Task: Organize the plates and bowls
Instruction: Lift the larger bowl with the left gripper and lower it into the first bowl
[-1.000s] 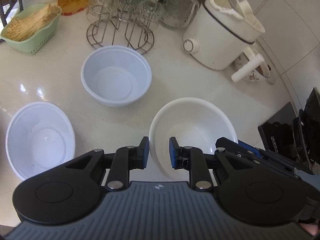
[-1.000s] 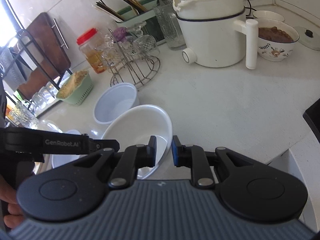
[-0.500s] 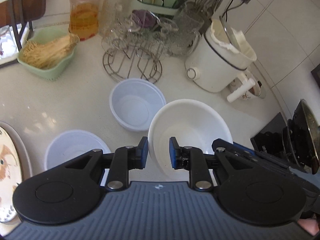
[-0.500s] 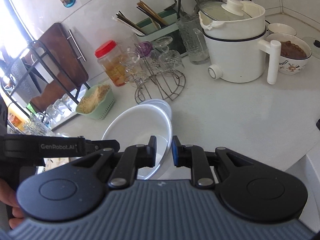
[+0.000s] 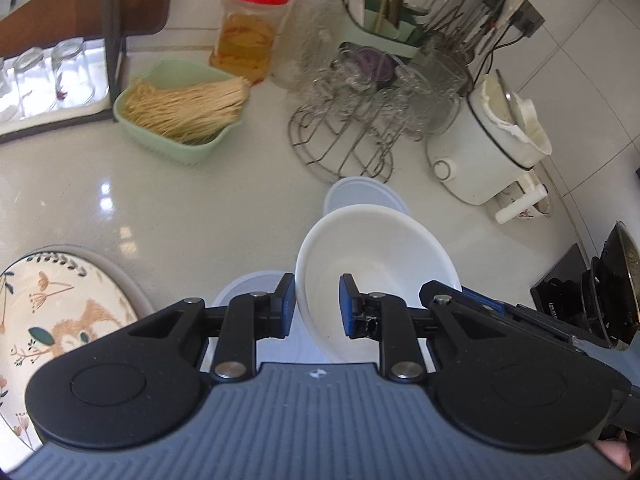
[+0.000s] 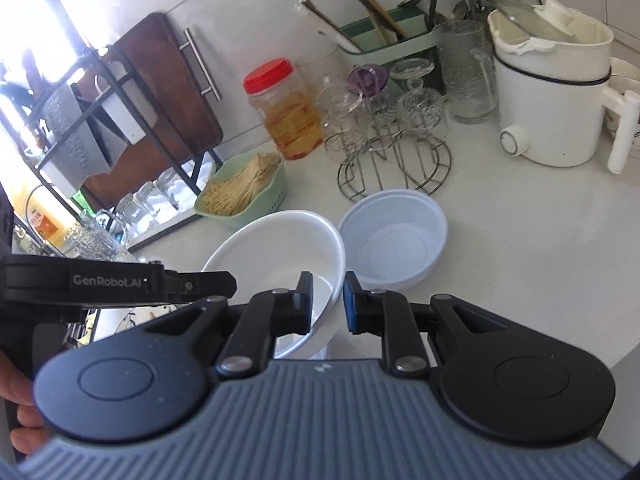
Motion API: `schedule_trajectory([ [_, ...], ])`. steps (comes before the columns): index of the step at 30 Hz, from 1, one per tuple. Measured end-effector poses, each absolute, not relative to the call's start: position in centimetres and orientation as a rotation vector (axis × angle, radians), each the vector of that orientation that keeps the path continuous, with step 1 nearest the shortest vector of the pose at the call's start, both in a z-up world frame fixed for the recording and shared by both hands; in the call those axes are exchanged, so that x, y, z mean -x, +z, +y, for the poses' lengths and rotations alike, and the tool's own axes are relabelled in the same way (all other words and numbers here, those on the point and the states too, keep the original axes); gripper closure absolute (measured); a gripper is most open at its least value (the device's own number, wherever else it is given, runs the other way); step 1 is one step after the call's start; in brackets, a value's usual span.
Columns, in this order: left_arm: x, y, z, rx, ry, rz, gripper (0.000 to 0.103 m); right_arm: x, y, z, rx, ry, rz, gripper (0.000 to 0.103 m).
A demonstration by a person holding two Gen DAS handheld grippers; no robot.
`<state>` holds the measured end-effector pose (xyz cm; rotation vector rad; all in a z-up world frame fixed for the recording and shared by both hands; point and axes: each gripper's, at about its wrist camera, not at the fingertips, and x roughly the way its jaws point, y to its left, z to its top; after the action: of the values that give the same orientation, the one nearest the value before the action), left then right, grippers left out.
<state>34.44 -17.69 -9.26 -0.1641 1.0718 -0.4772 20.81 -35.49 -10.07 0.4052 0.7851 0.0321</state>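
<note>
Both grippers point down at a slant over the white counter point(image 6: 520, 264) and carry one wide, glossy white bowl point(image 5: 376, 264) between them, lifted clear of the surface and tipped a little. The left gripper point(image 5: 317, 304) pinches the bowl's rim on its near left side, one blue pad outside the wall and one inside. The right gripper point(image 6: 328, 300) clamps the opposite edge the same way, its jaws drawn close with only the thin wall between them. In the right wrist view the left tool's black arm reaches in from the left, and the fingers of a hand point(image 6: 20, 412) curl around a handle at the lower left edge.

The held bowl is empty. Just beyond it on the counter sits a pale bluish-white plastic bowl point(image 6: 394, 236), also empty, partly hidden behind the held one in the left view. A second pale bowl point(image 5: 248, 284) peeks out under the left gripper's finger. To the left lies a round plate with a painted flower and animal pattern point(image 5: 52, 312).

Further back, a mint-green basket point(image 5: 180, 112) holds a bundle of dry pale noodles, a red-lidded clear jar point(image 5: 250, 32) holds something amber, and a wire rack point(image 6: 392, 152) carries upturned glasses. A white electric pot point(image 6: 552, 92) stands to the right.
</note>
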Motion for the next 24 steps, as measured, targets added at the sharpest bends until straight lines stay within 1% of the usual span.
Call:
schedule_trajectory([
  [4,-34.7,-11.0,-16.3,0.154,-0.443,1.108,0.078,-21.7,-11.4,-33.9,-0.392,0.046,0.843,0.083],
  [10,-34.9,-12.8,-14.2,0.211,-0.372,1.131,0.078,-22.3,-12.8,-32.1,-0.370,0.102,0.911,0.083],
  [20,-34.5,-14.3,-12.5,0.260,-0.328,1.150,0.078,-23.3,-13.9,-31.4,-0.317,0.125,0.955,0.083],
  [21,-34.5,-14.2,-12.5,0.257,-0.328,1.144,0.078,-23.5,-13.9,-31.4,-0.312,0.117,0.958,0.079],
  [22,-34.5,-14.0,-12.5,0.250,-0.330,1.135,0.078,-23.5,-13.8,-31.5,-0.312,0.114,0.957,0.073],
  [24,-34.6,-13.6,-12.4,0.244,-0.333,1.126,0.078,-23.6,-13.5,-31.7,-0.317,0.115,0.945,0.071],
])
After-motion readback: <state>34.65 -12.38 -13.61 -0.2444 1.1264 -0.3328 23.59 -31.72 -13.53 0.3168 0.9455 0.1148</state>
